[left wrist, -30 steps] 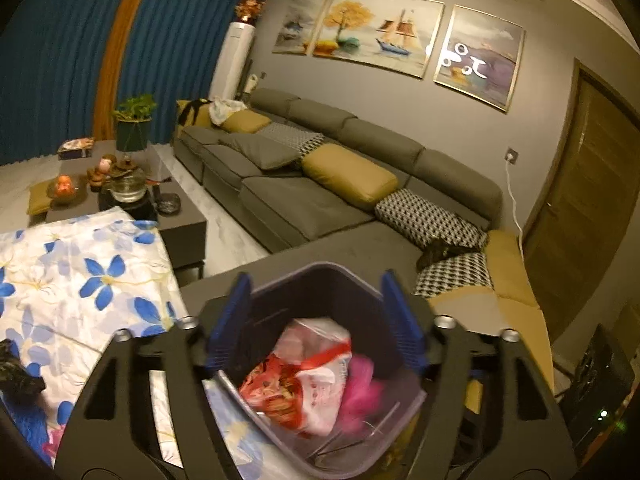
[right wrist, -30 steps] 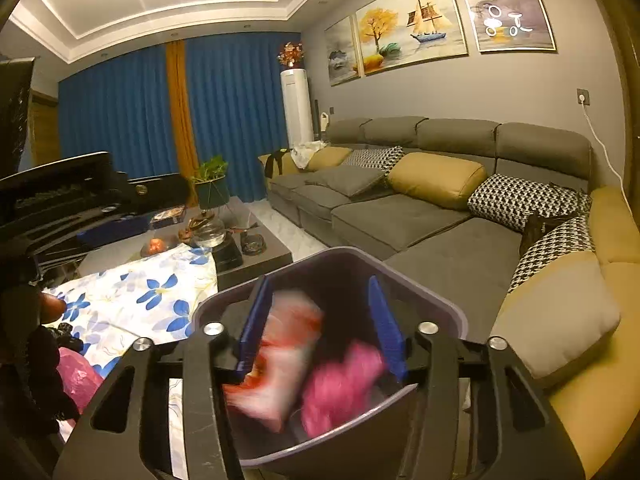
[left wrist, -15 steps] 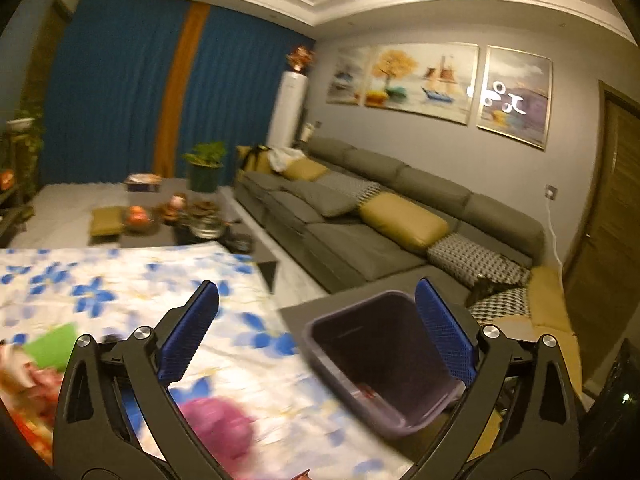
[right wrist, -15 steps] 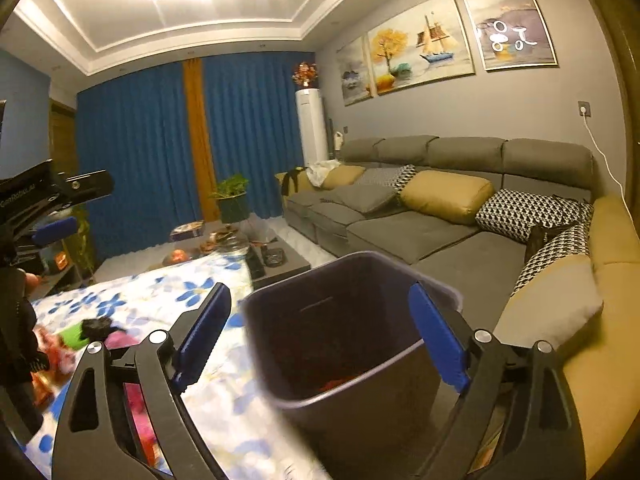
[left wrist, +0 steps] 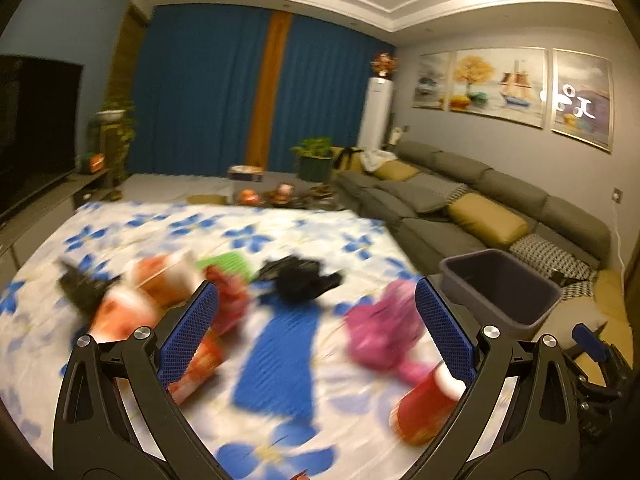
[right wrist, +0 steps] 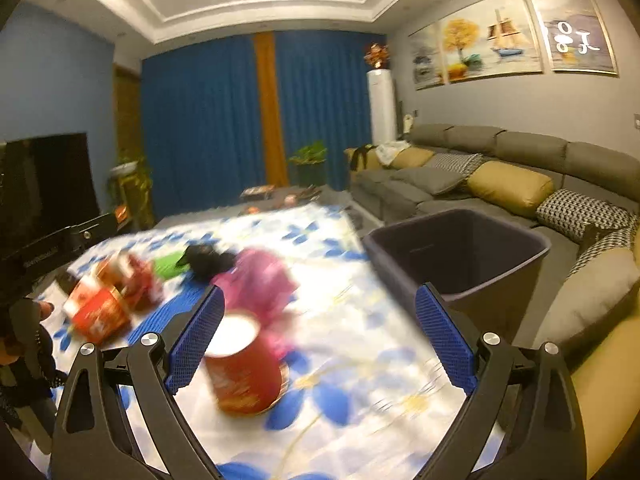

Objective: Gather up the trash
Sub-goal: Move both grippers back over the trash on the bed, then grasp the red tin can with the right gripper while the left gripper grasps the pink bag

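Right wrist view: my right tool (right wrist: 320,330) is spread wide, grasping nothing, above a red cup (right wrist: 244,364) on the flowered desk (right wrist: 360,360). The bin (right wrist: 456,256) stands at the desk's right edge. My left tool (left wrist: 316,330) is likewise released over blurred wrappers (left wrist: 384,328).

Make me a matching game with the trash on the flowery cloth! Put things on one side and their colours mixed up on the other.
Things:
1. cup
2. crumpled bag
3. flat scrap
4. bin

Colours:
a. green
b. dark grey
c. red with a white top
d. pink

Pairs: 1-c, 2-d, 3-a, 4-b. All the trash lies on the flowery cloth; the bin stands at its sofa-side edge. Both grippers, left gripper and right gripper, are open and empty.
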Available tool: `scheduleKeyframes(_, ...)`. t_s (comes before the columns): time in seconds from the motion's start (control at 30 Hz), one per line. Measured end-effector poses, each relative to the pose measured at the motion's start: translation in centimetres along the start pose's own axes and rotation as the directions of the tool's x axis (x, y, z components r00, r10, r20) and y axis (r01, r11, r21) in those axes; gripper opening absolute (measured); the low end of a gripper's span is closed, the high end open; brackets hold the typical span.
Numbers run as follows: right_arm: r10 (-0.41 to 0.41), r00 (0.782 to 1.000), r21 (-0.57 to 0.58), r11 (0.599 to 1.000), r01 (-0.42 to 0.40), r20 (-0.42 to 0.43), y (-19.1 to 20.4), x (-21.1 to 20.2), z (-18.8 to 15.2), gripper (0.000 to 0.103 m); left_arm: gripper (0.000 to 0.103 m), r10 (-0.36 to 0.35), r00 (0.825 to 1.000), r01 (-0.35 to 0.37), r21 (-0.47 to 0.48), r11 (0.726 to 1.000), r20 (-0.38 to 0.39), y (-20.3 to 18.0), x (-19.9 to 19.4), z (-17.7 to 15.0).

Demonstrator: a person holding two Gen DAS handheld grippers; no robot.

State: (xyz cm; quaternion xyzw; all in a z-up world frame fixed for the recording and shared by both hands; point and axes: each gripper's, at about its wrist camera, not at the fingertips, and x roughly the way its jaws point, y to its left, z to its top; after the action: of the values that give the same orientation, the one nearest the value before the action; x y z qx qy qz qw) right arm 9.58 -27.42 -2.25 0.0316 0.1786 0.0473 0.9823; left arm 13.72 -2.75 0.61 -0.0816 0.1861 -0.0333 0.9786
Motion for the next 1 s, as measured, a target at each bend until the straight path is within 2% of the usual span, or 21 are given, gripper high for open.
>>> scheduleKeyframes(0.13,0.034,0.998,-0.007,0.999,-0.035,-0.052,2.3,1.1,-1.5,0.093,0.097,0.051,0.999,-0.052,-0.018,0.999,-0.011,3.0,-1.4,-1.7)
scheduleKeyframes(0.4,0.005,0.995,-0.032,0.999,-0.008,-0.101,5.1,3.6,-2.4,0.093,0.097,0.031,0.998,-0.035,-0.076,0.997,-0.05,6.0,-1.9,-3.4)
scheduleKeyframes(0.8,-0.012,0.988,-0.015,1.0,0.01,-0.156,5.0,6.0,-2.7,0.091,0.097,0.01,0.998,-0.014,-0.059,0.998,-0.056,5.4,-1.3,-4.1)
scheduleKeyframes(1.0,-0.011,0.983,-0.024,1.0,0.007,-0.183,4.9,6.3,-2.8,0.085,0.097,0.003,0.998,-0.006,-0.055,0.998,-0.06,5.2,-0.7,-4.1)
